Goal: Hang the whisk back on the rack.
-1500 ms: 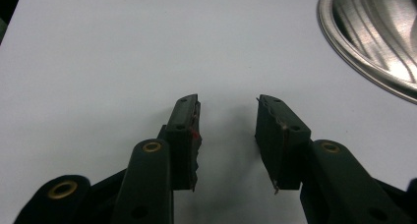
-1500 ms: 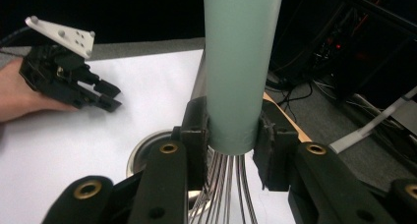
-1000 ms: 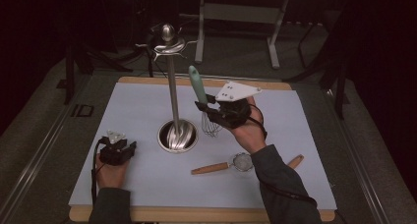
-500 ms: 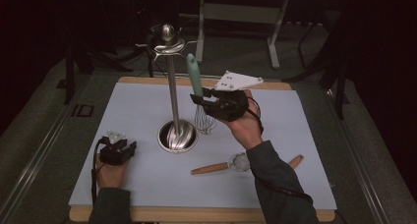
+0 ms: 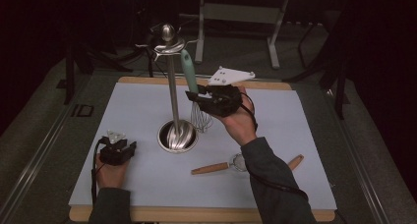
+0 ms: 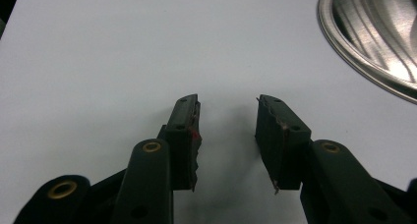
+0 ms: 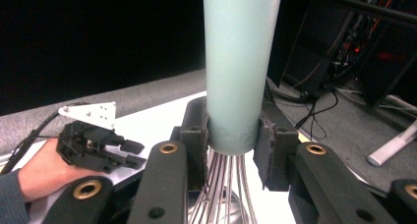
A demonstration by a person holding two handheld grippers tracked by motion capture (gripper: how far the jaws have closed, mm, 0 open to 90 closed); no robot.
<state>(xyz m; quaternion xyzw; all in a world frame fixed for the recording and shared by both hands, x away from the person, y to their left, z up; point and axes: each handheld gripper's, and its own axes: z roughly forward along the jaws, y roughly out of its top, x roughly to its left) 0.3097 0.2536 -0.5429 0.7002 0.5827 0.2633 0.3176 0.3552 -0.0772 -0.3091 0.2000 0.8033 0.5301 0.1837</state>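
High view: right gripper (image 5: 196, 97) clamped on whisk (image 5: 193, 89), upright beside stand (image 5: 172, 94) near desk (image 5: 123, 184) middle. Left gripper view: left gripper (image 6: 227, 130) open, empty. Right gripper view: pads (image 7: 194, 140) squeezing mint handle; no legible writing.

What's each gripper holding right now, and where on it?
The right gripper clamps the whisk at the bottom of its pale green handle, just above the wires. The left gripper holds nothing; its fingers stand open over the table.
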